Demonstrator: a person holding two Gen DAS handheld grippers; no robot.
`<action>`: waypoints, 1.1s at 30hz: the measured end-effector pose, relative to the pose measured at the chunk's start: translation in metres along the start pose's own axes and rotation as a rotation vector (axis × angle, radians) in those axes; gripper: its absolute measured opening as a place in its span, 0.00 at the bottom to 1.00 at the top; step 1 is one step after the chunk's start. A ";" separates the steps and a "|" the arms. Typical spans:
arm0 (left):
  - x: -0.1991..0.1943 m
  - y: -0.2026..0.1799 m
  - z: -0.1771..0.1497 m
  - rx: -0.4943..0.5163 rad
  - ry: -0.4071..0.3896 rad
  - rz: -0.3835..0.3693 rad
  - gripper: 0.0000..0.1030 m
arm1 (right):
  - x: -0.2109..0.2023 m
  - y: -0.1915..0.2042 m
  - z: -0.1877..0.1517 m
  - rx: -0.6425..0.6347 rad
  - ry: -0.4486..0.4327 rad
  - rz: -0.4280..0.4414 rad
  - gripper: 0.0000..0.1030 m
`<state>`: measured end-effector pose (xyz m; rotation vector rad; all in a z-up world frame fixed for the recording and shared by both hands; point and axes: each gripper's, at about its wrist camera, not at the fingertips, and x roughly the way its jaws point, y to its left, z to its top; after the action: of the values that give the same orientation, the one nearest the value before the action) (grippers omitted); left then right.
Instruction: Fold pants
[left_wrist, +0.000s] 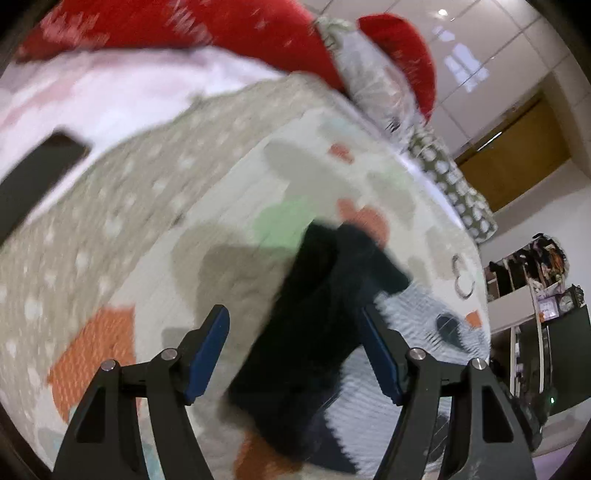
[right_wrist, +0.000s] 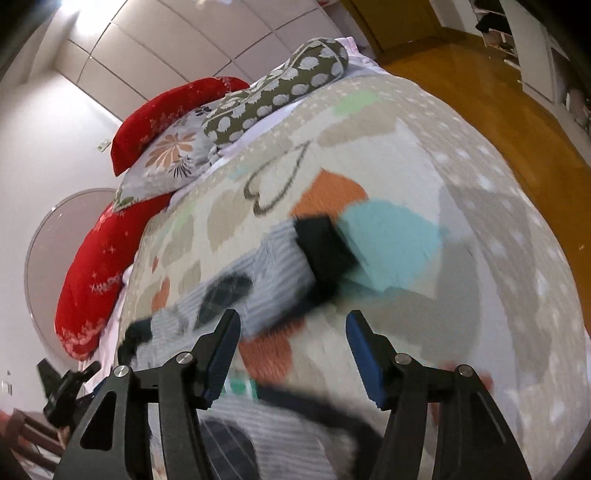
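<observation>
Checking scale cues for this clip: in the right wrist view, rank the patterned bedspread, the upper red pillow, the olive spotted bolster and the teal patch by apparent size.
1. Patterned bedspread, by far.
2. Upper red pillow and olive spotted bolster look alike; not ranked.
3. Teal patch, though nearness may enlarge it.

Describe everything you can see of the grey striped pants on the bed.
The pants look like soft, ribbed light-grey fabric with fine stripes, dark oval patches and black cuffs. They lie loose and rumpled on the patchwork bedspread, one leg reaching away and ending in a black cuff, another bunched part near the camera. The picture is blurred. The right gripper is open above them; no pad touches the fabric.
</observation>
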<state>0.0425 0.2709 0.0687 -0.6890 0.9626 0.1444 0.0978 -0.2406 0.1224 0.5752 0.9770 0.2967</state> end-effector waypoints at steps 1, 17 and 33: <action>0.005 0.002 -0.006 0.008 0.017 -0.003 0.69 | -0.006 -0.003 -0.009 -0.006 -0.002 -0.009 0.62; -0.022 -0.031 -0.065 0.145 0.061 0.032 0.23 | -0.019 -0.002 -0.085 -0.108 0.042 -0.063 0.10; -0.059 -0.003 -0.107 0.056 -0.004 -0.015 0.40 | -0.070 -0.002 -0.048 -0.126 -0.114 -0.149 0.39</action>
<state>-0.0664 0.2156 0.0766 -0.6442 0.9545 0.1050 0.0194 -0.2609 0.1490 0.3982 0.8795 0.1892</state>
